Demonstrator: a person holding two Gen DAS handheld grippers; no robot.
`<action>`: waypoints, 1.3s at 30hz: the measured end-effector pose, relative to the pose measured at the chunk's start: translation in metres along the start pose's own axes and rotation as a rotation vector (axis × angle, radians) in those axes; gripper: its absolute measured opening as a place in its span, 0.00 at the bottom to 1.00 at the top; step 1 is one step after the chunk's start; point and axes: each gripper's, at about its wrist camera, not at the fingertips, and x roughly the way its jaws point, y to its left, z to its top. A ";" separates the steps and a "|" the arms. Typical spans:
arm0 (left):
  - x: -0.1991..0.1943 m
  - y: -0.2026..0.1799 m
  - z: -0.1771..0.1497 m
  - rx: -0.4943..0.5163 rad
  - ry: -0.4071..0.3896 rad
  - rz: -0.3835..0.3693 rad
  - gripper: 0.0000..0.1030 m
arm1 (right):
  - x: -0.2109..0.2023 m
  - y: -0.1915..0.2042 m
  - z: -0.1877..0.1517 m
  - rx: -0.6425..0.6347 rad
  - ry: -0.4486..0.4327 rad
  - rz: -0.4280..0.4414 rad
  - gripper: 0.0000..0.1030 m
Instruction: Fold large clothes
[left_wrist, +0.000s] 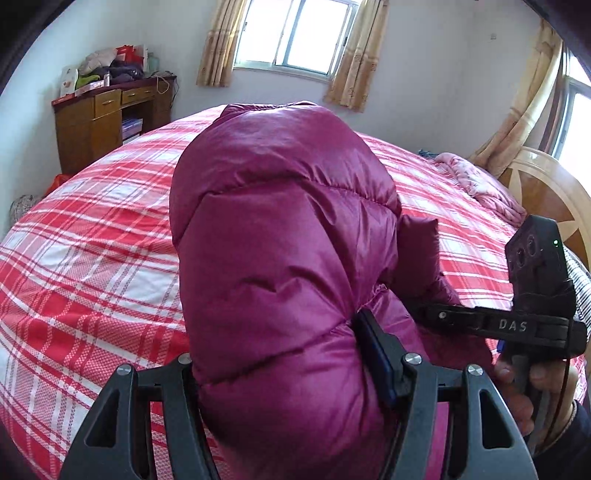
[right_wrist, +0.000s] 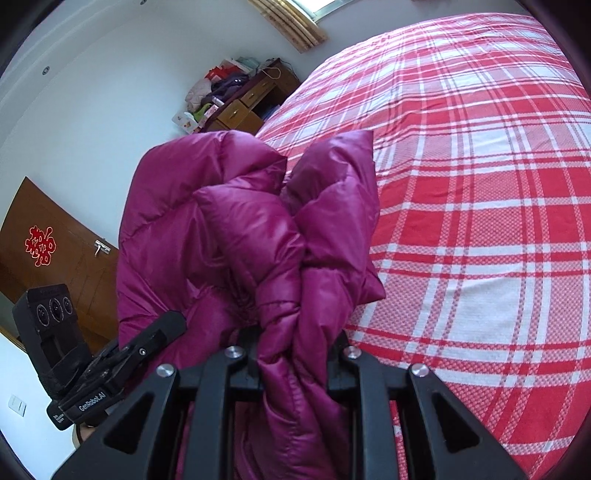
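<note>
One magenta down jacket (left_wrist: 280, 236) fills both of my wrist views, its long axis running straight away from the cameras toward the far side of the bed. It is bunched into a thick puffy roll and held up over the red-and-white plaid bedspread (left_wrist: 92, 236). My left gripper (left_wrist: 291, 354) has its fingers spread wide around a fat quilted fold and pressing into it. My right gripper (right_wrist: 295, 343) has its fingers drawn close together, clamped on a narrower twisted gather of the same fabric. Two grippers, then, on one garment, side by side; each shows at the edge of the other's view. In the left view a hand (left_wrist: 532, 391) grips the right tool's handle.

The jacket blocks most of the middle of each view, hiding the bed directly ahead. Beyond it, the bedspread stretches flat. One crumpled pink blanket (left_wrist: 480, 184) lies near the wooden headboard (left_wrist: 546, 192) at the right of the left view. Farther off, one wooden desk (left_wrist: 107, 118) stands against the wall, piled with clothes and boxes. Behind it all, one curtained window (left_wrist: 295, 33) lights the back wall. In the right view one brown door (right_wrist: 62, 243) carries a red paper cutout (right_wrist: 40, 245).
</note>
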 end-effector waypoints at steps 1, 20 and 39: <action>0.001 0.001 -0.001 -0.002 0.003 0.002 0.62 | -0.001 0.000 -0.001 0.003 0.001 0.000 0.22; 0.015 0.007 -0.017 -0.022 0.028 0.081 0.81 | 0.000 -0.003 -0.007 0.003 0.011 -0.060 0.42; -0.049 -0.002 -0.013 0.085 -0.094 0.192 0.82 | -0.073 0.017 -0.019 -0.088 -0.133 -0.229 0.51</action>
